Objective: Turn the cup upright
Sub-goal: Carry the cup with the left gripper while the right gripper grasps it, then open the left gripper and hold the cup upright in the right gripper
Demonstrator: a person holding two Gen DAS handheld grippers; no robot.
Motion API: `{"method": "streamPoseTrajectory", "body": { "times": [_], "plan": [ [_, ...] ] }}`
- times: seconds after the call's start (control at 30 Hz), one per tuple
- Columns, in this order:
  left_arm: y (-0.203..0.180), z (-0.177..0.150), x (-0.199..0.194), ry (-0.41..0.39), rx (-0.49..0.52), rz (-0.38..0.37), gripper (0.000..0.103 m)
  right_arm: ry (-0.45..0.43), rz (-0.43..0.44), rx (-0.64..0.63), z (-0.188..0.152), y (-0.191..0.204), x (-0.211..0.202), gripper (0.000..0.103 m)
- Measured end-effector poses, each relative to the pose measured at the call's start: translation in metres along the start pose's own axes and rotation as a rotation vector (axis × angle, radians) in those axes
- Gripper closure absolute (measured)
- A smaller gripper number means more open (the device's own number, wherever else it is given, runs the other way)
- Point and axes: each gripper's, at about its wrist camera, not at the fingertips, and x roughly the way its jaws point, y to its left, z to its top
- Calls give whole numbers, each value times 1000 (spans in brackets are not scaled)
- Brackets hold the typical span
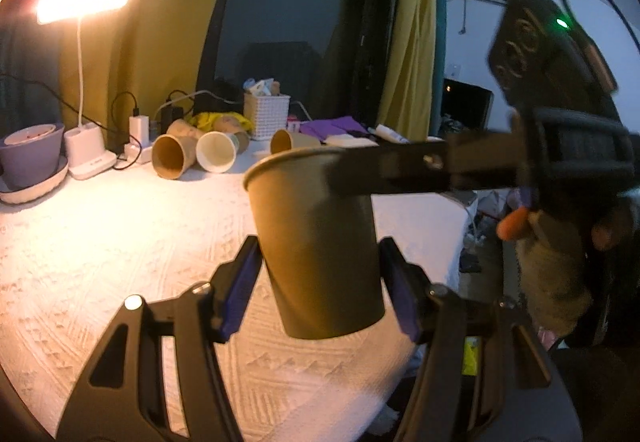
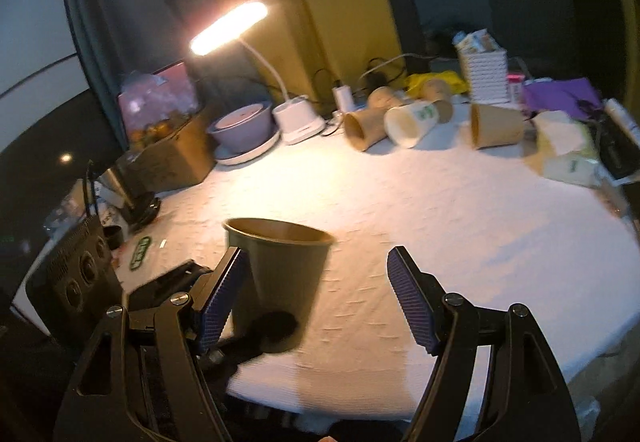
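Observation:
A brown paper cup point(image 1: 316, 242) stands mouth up, slightly tilted, between the fingers of my left gripper point(image 1: 320, 286). The jaws stand a little apart from its sides, with small gaps showing. The same cup point(image 2: 280, 278) shows in the right wrist view beside the left finger of my right gripper point(image 2: 316, 298), which is open and empty. The right gripper's body point(image 1: 552, 146) crosses the left wrist view at the cup's rim, on the right. Whether the cup's base rests on the white tablecloth point(image 2: 440, 210) I cannot tell.
Several paper cups point(image 2: 404, 122) lie on their sides at the back. A lit desk lamp point(image 2: 296, 118), a purple bowl on a plate point(image 2: 244, 130), a white basket point(image 2: 486, 76), chargers and purple cloth point(image 2: 560, 94) line the far edge. The table's front edge is close.

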Motion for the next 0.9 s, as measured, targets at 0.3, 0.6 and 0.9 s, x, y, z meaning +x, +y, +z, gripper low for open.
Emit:
{"method": "streamPoseTrajectory", "body": {
  "times": [0.3,0.6,0.9],
  "plan": [
    [-3,-4,-9,-47,25,-13,42,87,124,40,3,5,26,27],
    [-4,-4,-12,-53,36,-32,40,131,175,35,4,7,36,30],
    [-2,-4,-9,-28,32,-30,24,118,170,29,7,3,36,36]
  ]
}}
